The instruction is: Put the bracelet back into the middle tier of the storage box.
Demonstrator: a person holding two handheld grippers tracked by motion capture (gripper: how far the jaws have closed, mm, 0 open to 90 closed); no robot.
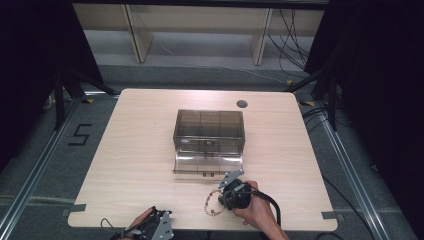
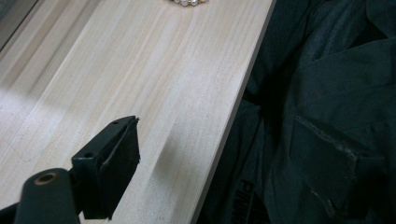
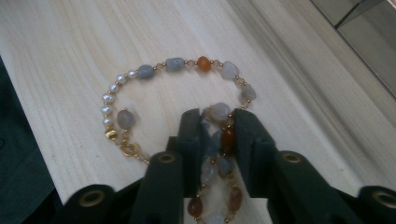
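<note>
A bracelet [image 3: 175, 63] of grey, orange and pearl beads on gold links lies on the pale wooden table [image 1: 140, 150] near its front edge. My right gripper [image 3: 217, 116] is shut on one side of the bracelet's loop, with beads pinched between the black pads. In the high view the bracelet [image 1: 211, 204] trails left of the right gripper [image 1: 222, 196], held in a hand. My left gripper [image 1: 161, 226] rests at the table's front edge, left of the bracelet. One of its fingers [image 2: 116, 149] stands well off to the side above bare wood, with nothing at it.
A smoky clear plastic box [image 1: 208, 131] stands mid-table, its lower drawer [image 1: 207, 164] pulled out toward me. A round cable hole [image 1: 242, 104] lies behind it. Dark clothing [image 2: 327, 116] hangs just past the table's front edge.
</note>
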